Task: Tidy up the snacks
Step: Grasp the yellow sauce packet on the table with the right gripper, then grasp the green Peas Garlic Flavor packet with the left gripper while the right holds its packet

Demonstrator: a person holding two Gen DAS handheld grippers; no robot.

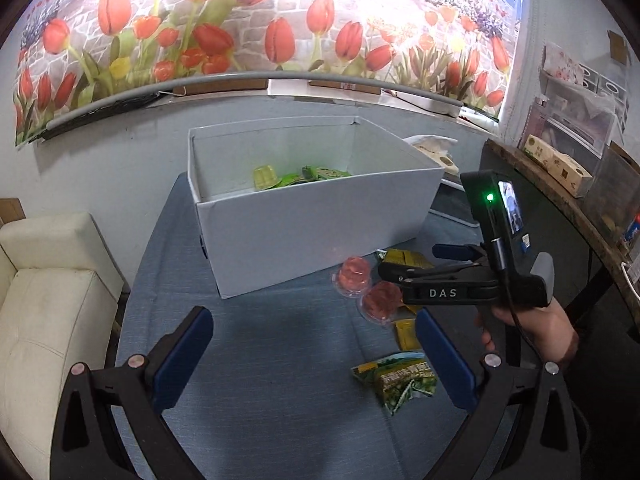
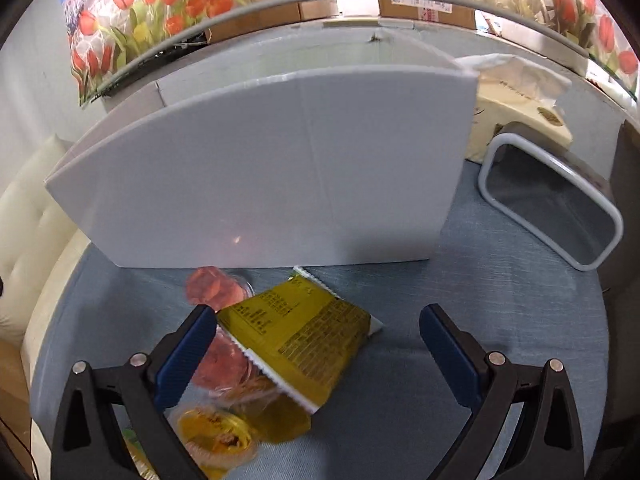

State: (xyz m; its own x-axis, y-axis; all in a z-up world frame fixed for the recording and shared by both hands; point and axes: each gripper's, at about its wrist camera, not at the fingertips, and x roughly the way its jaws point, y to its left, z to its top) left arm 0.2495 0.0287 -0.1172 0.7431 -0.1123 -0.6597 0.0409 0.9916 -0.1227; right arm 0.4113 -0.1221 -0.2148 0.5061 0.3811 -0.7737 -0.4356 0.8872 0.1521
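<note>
While my left view looks down into the white box (image 1: 312,216) at green snacks (image 1: 298,176), my right view sees only its outer wall. My left hand-held gripper (image 1: 314,354) gapes wide over bare bench (image 1: 260,360); the right hand-held gripper (image 2: 318,350), marked "DAS", spreads wide around the yellow packet (image 2: 304,344), beside pink jelly cups (image 2: 212,288).

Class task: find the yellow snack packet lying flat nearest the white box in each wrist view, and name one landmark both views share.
Left wrist view: the yellow snack packet lies right of centre, before the white box, partly behind the right gripper.
Right wrist view: the packet lies low in the centre, between the open fingers.
Shared landmark: the white box.
</note>
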